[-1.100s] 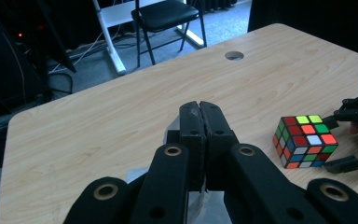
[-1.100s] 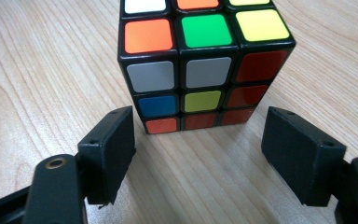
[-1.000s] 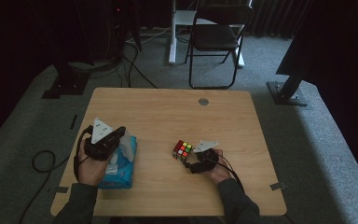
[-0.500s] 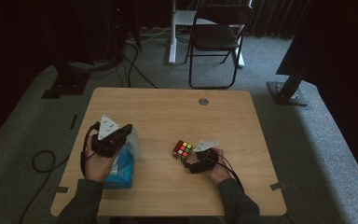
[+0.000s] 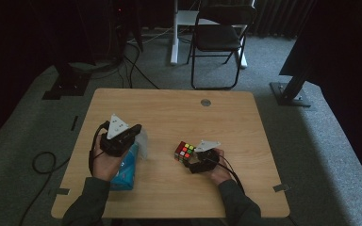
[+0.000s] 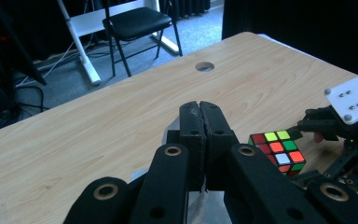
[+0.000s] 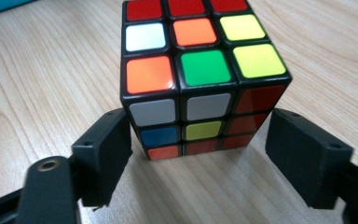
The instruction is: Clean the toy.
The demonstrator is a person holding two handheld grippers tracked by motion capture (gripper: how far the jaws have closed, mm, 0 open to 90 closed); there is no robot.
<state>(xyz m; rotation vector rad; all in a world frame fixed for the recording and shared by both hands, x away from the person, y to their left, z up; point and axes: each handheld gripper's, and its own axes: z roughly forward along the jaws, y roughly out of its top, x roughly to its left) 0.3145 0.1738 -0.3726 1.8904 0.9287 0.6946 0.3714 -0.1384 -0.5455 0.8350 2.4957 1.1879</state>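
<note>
- The right gripper [image 7: 198, 158] has its two black jaws spread wide, one on each side of a colour puzzle cube [image 7: 200, 74], and neither jaw touches it.
- In the right gripper view the cube stands straight ahead of the jaws, just beyond their tips, with its lower edge level with them. A forward push would bring the jaws around its base.
- The cube is the same in every direction, with no long side to line up with. One vertical corner is turned slightly towards the jaws, so the pads would meet faces that stand a little askew.
- From the high view, the cube [image 5: 185, 151] rests on the wooden bench [image 5: 179, 113], just left of the right gripper [image 5: 197, 159] and near the bench's middle front.
- The left gripper [image 6: 200, 135] has its jaws pressed together, pinching a thin sheet of pale, see-through plastic [image 5: 142, 142].
- That sheet rises from a blue packet [image 5: 125, 167] lying under the left hand, at the bench's left front.
- The left gripper [image 5: 133, 132] is well apart from the cube, so the right gripper is clearly the nearer one.
</note>
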